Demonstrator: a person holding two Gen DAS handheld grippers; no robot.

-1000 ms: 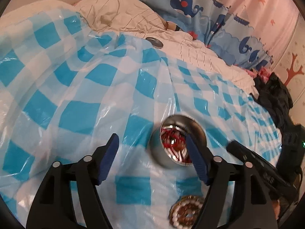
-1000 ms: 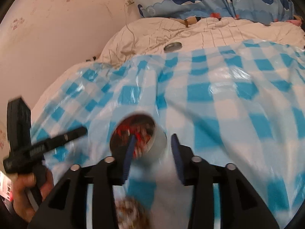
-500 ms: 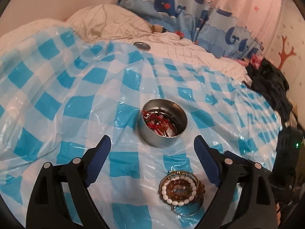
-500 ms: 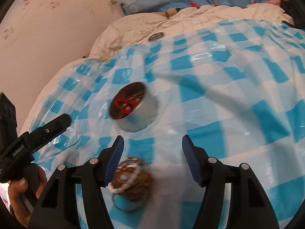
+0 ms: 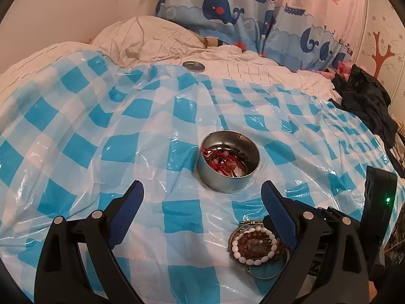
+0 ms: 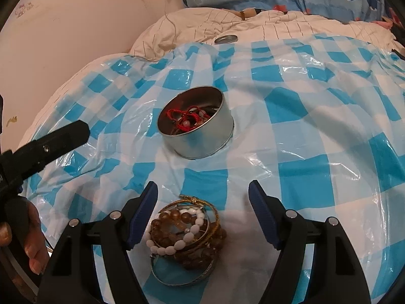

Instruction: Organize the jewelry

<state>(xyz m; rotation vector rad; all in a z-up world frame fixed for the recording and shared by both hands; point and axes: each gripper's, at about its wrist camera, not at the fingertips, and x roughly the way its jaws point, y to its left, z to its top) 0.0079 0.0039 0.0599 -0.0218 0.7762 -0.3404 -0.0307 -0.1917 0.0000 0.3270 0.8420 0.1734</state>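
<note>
Right wrist, right tool (image 6: 202, 197) opening, empty

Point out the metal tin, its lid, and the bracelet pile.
Metal tin (image 6: 202, 141), right wrist view, outer wall.
Lid (image 5: 193, 66), left wrist view, flat top.
Bracelet pile (image 6: 184, 230), right wrist view, beads at its middle.

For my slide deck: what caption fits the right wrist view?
Right tool, opening, hovers over stacked bracelets on a checkered sheet, near a jewelry-filled tin.

Both claws drew back from the tin (image 6: 196, 124), their jaws opening, bracelets (image 6: 184, 233) between the right claw's (image 6: 202, 215).
</note>
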